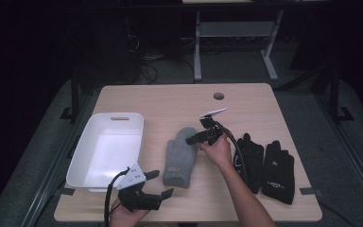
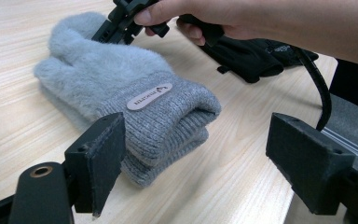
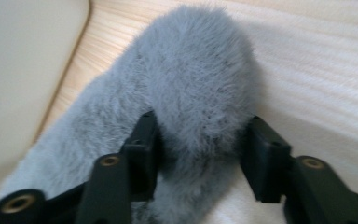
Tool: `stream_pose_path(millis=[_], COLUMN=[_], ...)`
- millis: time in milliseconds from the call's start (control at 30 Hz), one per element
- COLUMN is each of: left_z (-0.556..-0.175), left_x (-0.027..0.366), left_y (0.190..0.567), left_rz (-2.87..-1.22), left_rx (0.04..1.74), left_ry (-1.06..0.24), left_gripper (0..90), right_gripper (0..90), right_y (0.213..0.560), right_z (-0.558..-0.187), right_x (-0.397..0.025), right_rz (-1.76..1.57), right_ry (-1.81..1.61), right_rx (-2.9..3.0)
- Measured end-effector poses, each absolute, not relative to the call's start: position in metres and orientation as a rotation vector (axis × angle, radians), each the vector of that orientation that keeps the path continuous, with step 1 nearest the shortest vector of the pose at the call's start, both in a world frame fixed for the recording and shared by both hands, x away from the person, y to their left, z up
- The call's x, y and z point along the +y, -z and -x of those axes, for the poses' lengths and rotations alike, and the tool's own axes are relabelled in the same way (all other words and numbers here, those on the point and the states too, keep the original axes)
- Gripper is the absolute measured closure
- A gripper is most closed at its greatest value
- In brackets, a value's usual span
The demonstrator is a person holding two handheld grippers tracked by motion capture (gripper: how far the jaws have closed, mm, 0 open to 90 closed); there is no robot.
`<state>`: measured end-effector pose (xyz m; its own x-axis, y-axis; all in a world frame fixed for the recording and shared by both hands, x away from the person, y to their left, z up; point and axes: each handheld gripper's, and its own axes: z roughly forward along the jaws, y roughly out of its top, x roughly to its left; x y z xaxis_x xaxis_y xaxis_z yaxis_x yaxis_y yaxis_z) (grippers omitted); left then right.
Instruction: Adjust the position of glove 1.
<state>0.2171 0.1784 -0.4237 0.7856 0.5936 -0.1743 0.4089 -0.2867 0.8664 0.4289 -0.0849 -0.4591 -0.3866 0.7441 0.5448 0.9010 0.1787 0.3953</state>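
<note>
A pair of fluffy grey mittens (image 1: 179,156) lies stacked in the middle of the table, cuffs toward me. In the left gripper view the mittens (image 2: 121,79) show a small label on the top cuff. My left gripper (image 1: 161,184) is open near the front edge, just short of the cuffs, and nothing sits between its jaws (image 2: 200,158). My right gripper (image 1: 191,139) is at the mittens' far end. Its jaws (image 3: 198,149) press on both sides of a furry lobe of the mitten (image 3: 196,70), which still rests on the table.
A white bin (image 1: 118,116) stands at the left, close beside the mittens, and its wall (image 3: 23,70) shows in the right gripper view. Two black gloves (image 1: 264,165) lie to the right, by my right forearm. A round cable hole (image 1: 219,96) is at the table's back.
</note>
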Motion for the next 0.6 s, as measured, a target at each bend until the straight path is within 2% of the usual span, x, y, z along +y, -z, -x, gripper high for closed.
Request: stream_pose_path(millis=[67, 100, 133, 167, 467, 600], left_z=[-0.217, -0.217, -0.217, -0.217, -0.219, -0.223], left_x=[0.179, 0.179, 0.180, 0.181, 0.183, 0.184], left_y=[0.423, 0.423, 0.423, 0.423, 0.423, 0.422], left_rz=[-1.920, -1.918, -1.923, -1.927, -1.907, -1.849], left_rx=[0.762, 0.763, 0.762, 0.762, 0.769, 0.814], left_ry=[-0.217, -0.215, -0.217, -0.218, -0.193, -0.123], left_gripper=[19.8, 19.8, 19.8, 19.8, 21.4, 22.6], right_gripper=[59.1, 64.6, 64.6, 68.4, 74.0, 74.4], right_y=[0.459, 0.459, 0.459, 0.458, 0.447, 0.442], right_z=[-0.429, -0.428, -0.428, -0.428, -0.423, -0.415], right_x=[-0.085, -0.086, -0.086, -0.086, -0.089, -0.096], right_rz=[1.582, 1.581, 1.581, 1.573, 1.545, 1.527], right_ry=[1.008, 1.021, 1.021, 1.029, 1.063, 1.127], right_rx=[-2.200, -2.191, -2.191, -2.195, -2.231, -2.233])
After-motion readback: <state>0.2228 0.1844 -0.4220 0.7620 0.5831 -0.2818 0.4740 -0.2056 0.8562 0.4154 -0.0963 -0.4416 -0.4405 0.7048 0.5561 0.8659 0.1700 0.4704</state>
